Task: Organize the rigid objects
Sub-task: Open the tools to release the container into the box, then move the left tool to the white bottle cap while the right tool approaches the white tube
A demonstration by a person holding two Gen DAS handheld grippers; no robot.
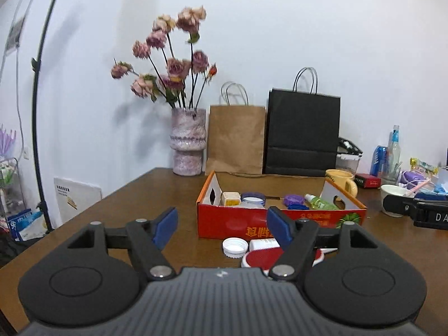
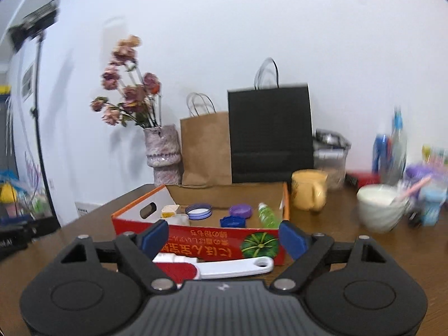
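A red cardboard box [image 1: 238, 221] [image 2: 196, 238] stands on the brown table, holding several lids, a small yellow-white cube [image 1: 231, 198] and a green bottle [image 1: 320, 202] [image 2: 267, 215]. In front of it lie a white cap [image 1: 234, 247], a small white box [image 1: 264, 243] [image 2: 173, 259] and a red-and-white brush with a white handle [image 1: 260, 259] [image 2: 238, 267]. My left gripper [image 1: 222, 228] is open and empty above the cap and brush. My right gripper [image 2: 224, 239] is open and empty above the brush.
A vase of dried flowers [image 1: 188, 145], a brown paper bag [image 1: 235, 137] and a black paper bag [image 1: 302, 134] stand at the back. A yellow mug [image 1: 341, 180] [image 2: 308, 190], a white bowl [image 2: 380, 207], bottles and clutter fill the right side.
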